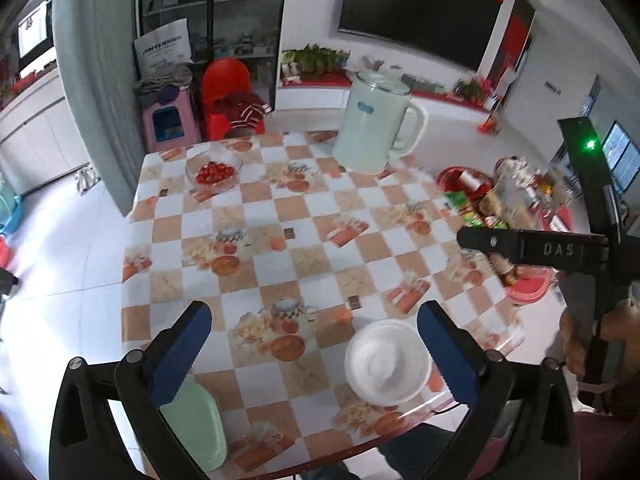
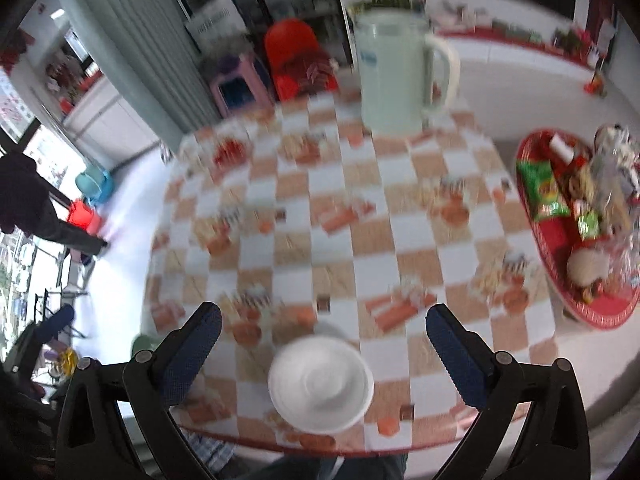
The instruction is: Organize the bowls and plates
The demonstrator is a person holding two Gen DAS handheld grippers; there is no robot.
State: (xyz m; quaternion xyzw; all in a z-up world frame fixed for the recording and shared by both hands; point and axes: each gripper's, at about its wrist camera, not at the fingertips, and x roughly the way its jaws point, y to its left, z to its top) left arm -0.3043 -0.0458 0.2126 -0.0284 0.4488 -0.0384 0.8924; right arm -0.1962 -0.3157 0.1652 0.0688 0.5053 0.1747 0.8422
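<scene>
The left gripper (image 1: 314, 344) hangs above the near edge of the desk (image 1: 288, 208), jaws wide apart with nothing between them. The right gripper (image 2: 324, 350) does the same, jaws spread and empty.

In the left wrist view a white bowl (image 1: 388, 362) sits upside down near the desk's front edge, at about 5 o'clock from the centre of the checked cloth, just inside the right-hand blue pad. In the right wrist view, which is blurred, it lies at 6 o'clock, between the two pads and touching neither. A pale green plate (image 1: 196, 424) lies at 7 o'clock on the near left edge, partly behind the left pad.

Further off, a red tray of snacks (image 2: 576, 232) stands at 3 o'clock. A glass bowl of red fruit (image 1: 214, 172) sits at 11 o'clock, and a pale jug (image 1: 374, 120) at 1 o'clock on the far edge.
</scene>
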